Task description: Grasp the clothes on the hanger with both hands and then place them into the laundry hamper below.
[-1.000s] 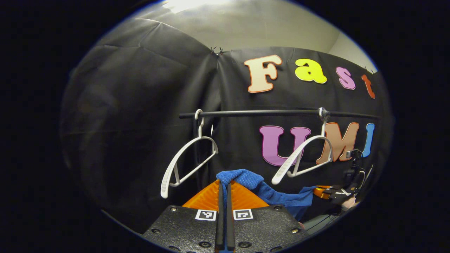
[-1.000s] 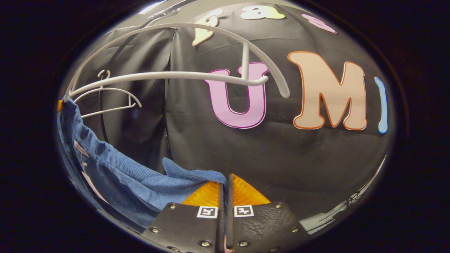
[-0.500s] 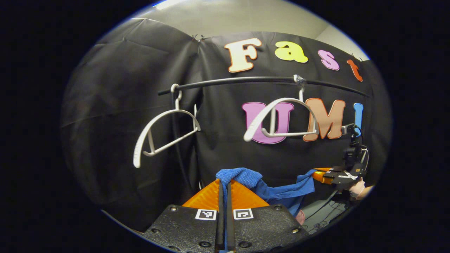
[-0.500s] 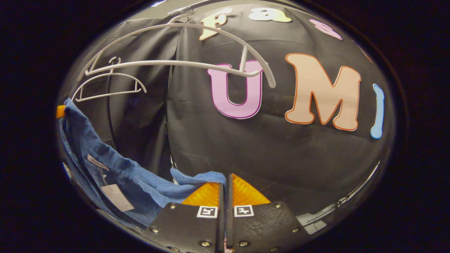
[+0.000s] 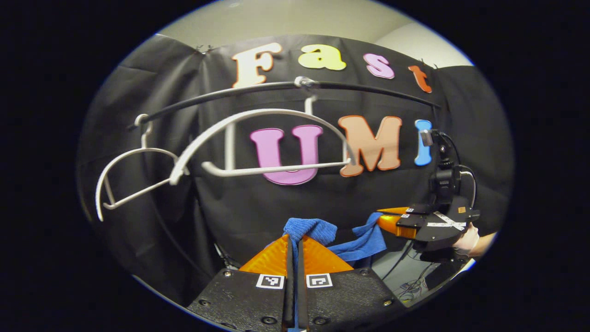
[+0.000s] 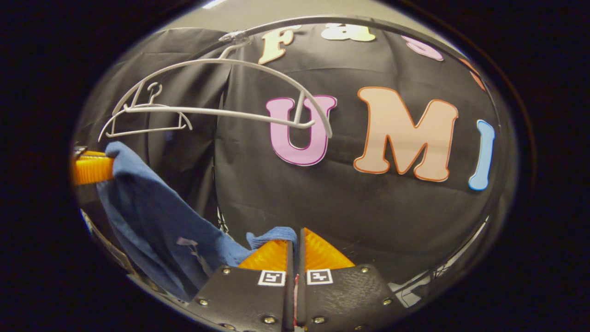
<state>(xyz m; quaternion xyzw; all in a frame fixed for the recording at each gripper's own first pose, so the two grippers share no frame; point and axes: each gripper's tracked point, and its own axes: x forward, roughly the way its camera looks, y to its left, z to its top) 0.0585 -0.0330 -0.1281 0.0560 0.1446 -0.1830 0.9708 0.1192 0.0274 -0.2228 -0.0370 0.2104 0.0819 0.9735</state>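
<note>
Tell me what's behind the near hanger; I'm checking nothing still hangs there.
Behind the bare near hanger is the black cloth wall, with a second bare hanger farther along the rail. The cloth hides whatever lies beyond it.

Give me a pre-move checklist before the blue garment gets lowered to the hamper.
1. Left gripper shut on the blue garment: ok, cloth bunched between the closed fingers.
2. Right gripper shut on the garment: ok, a fold sits at its closed fingertips.
3. Garment off the near hanger: ok, the hanger hangs bare on the rail.
4. Cloth clear of the far hanger: ok, it hangs below and apart.
5. Laundry hamper position below: cannot tell.
6. Loose cloth hanging between the grippers: ok, nothing snagged that I can see.
</note>
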